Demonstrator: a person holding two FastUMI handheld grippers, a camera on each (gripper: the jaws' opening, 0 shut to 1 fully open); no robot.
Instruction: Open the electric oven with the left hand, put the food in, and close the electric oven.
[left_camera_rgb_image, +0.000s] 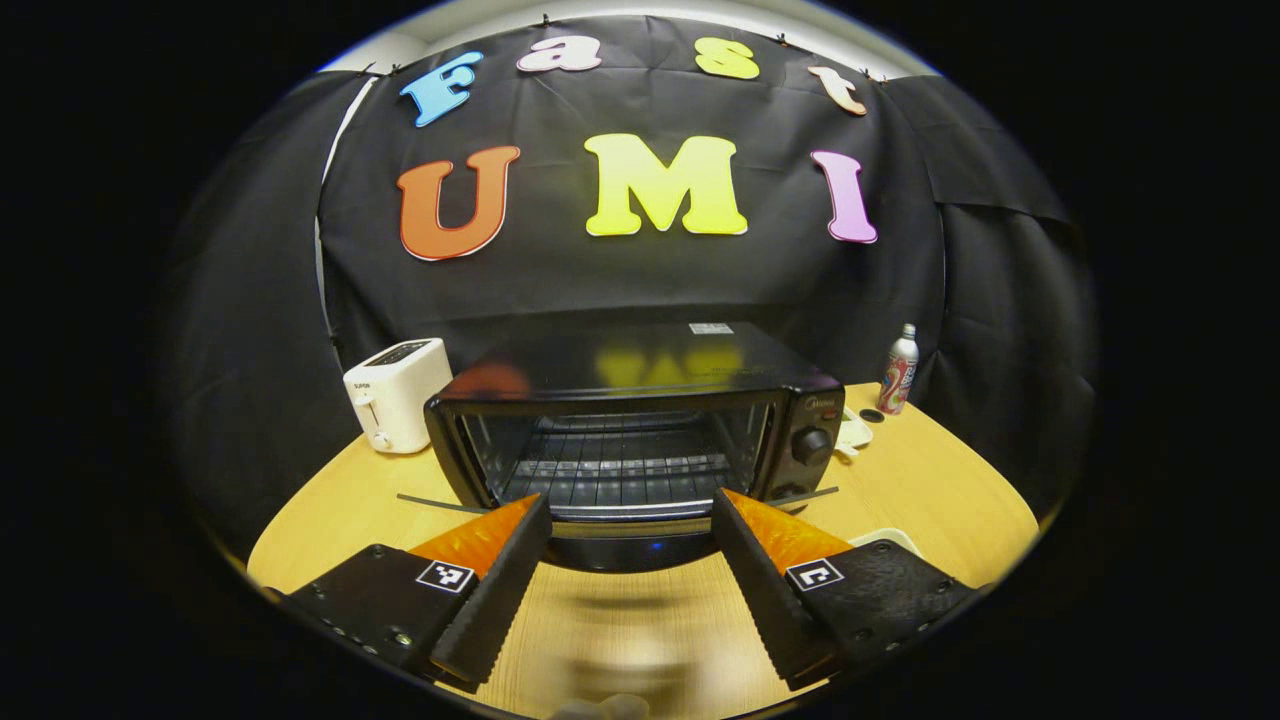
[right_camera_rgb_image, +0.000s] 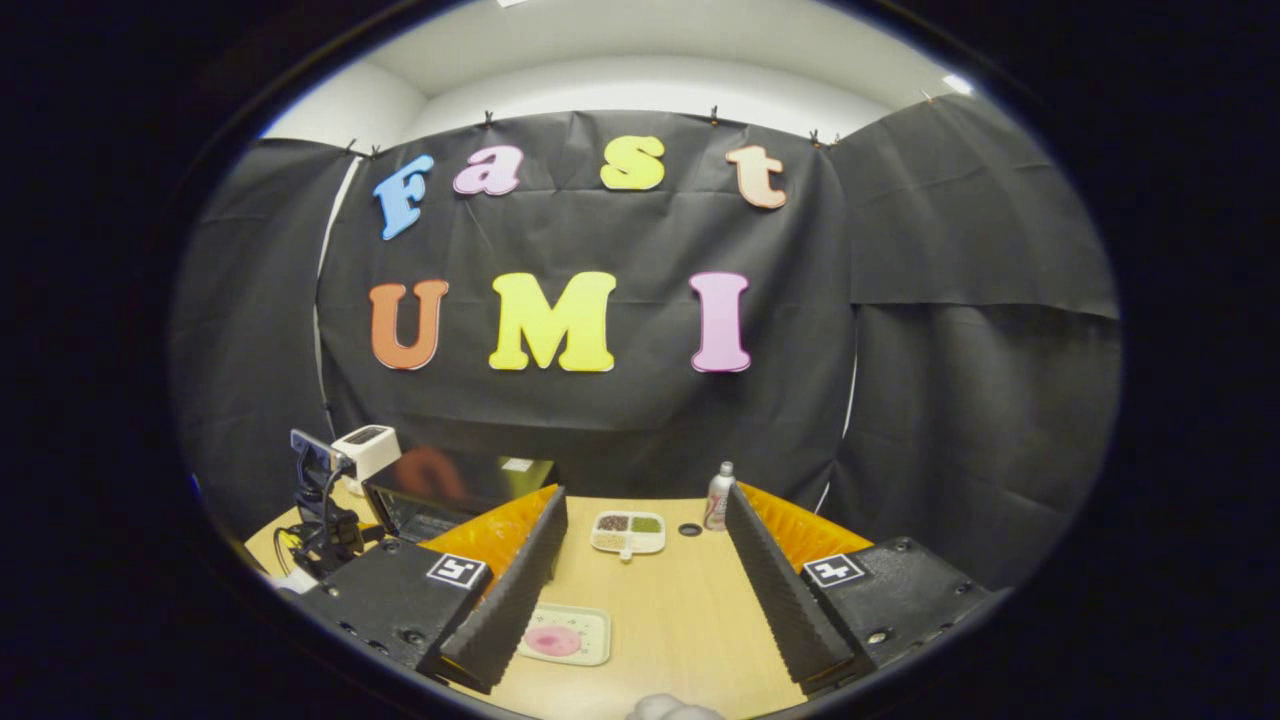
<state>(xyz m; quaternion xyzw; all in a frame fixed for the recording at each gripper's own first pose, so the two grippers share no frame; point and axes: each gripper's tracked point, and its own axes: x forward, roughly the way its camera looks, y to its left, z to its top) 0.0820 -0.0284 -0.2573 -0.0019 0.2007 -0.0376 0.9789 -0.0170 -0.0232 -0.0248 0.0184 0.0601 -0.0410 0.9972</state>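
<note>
The black electric oven (left_camera_rgb_image: 640, 400) stands mid-table with its door (left_camera_rgb_image: 620, 548) folded down toward me, so the wire rack (left_camera_rgb_image: 615, 470) inside shows. My left gripper (left_camera_rgb_image: 630, 500) is open just in front of the lowered door, a finger on each side, holding nothing. In the right gripper view the oven (right_camera_rgb_image: 450, 495) sits to the left. A pale plate (right_camera_rgb_image: 590, 622) with a pink piece of food (right_camera_rgb_image: 553, 641) lies on the table between and below my right gripper's fingers. My right gripper (right_camera_rgb_image: 645, 495) is open and empty above it.
A white toaster (left_camera_rgb_image: 395, 395) stands left of the oven. A bottle (right_camera_rgb_image: 718, 497), a small dark cap (right_camera_rgb_image: 689, 528) and a divided dish of grains (right_camera_rgb_image: 628, 532) sit at the back right of the wooden table (right_camera_rgb_image: 690, 600). Black cloth walls close in behind.
</note>
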